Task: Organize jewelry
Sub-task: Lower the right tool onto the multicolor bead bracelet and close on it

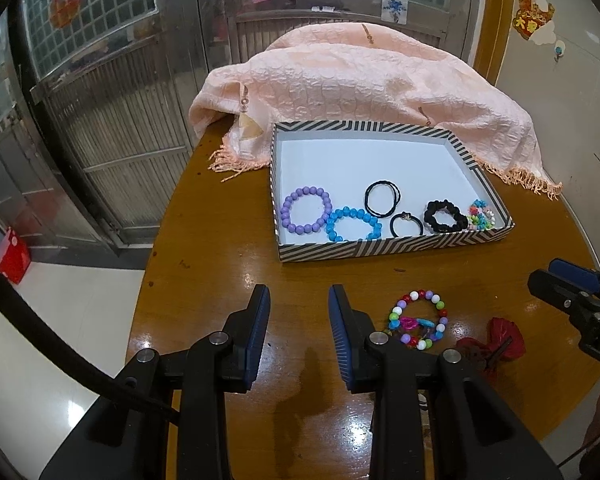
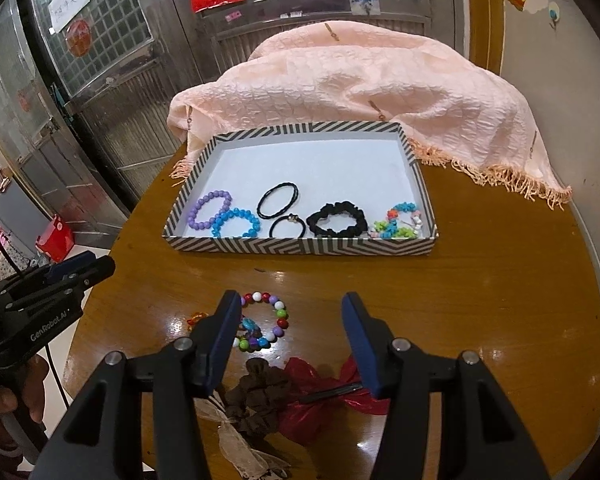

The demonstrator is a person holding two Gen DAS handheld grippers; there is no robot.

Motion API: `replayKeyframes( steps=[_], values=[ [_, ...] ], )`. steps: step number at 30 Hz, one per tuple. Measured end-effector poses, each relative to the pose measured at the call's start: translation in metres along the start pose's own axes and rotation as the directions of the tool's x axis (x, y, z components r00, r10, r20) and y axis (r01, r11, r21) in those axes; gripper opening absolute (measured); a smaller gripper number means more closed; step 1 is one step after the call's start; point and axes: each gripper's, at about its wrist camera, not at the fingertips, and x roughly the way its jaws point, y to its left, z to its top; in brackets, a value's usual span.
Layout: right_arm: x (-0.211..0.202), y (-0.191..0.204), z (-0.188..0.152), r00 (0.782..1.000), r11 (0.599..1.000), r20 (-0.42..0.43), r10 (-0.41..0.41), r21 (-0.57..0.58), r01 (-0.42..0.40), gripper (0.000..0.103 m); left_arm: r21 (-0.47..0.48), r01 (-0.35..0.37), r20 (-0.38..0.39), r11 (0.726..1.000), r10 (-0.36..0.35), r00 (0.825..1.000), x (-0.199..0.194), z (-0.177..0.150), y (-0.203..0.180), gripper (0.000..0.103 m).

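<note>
Both tongs hang low over the near part of the round brown wooden counter point(image 1: 228, 240), pointed toward the far side. The left tongs point(image 1: 299, 300) stand moderately open with nothing between the blue pads, just left of the multicoloured bead bracelet point(image 1: 418, 319) lying on the counter. The right tongs point(image 2: 288, 306) are spread wide and empty — the dark brown scrunchie point(image 2: 256, 398) and the red bow hair clip point(image 2: 324, 398) lie on the counter between and beneath the pads, apparently untouched. Farther off sits the shallow black-and-white striped cardboard tray point(image 2: 300, 246), holding along its near side a purple bead bracelet point(image 2: 209, 210), a blue bead bracelet point(image 2: 236, 222), thin black hair ties point(image 2: 278, 199), a black scrunchie point(image 2: 337, 219) and a pastel bead bracelet point(image 2: 400, 221) — left to right. A peach fringed cloth point(image 2: 360, 80) is heaped behind the tray.
</note>
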Motion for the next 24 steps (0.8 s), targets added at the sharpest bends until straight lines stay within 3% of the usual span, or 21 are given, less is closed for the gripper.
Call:
replayKeyframes(
  steps=[7,24],
  values=[
    [0.007,-0.010,-0.005,0.999,1.000,-0.035,-0.015,0.010,0.015,0.055,-0.036,0.054,-0.044,0.998,-0.055,0.997,0.014,0.000,0.006,0.026],
    [0.034,-0.004,-0.009,0.996,1.000,-0.089,0.008,-0.014,-0.009,0.055,-0.043,0.064,-0.104,0.997,-0.069,0.992,0.031,-0.009,0.008,0.026]
  ],
)
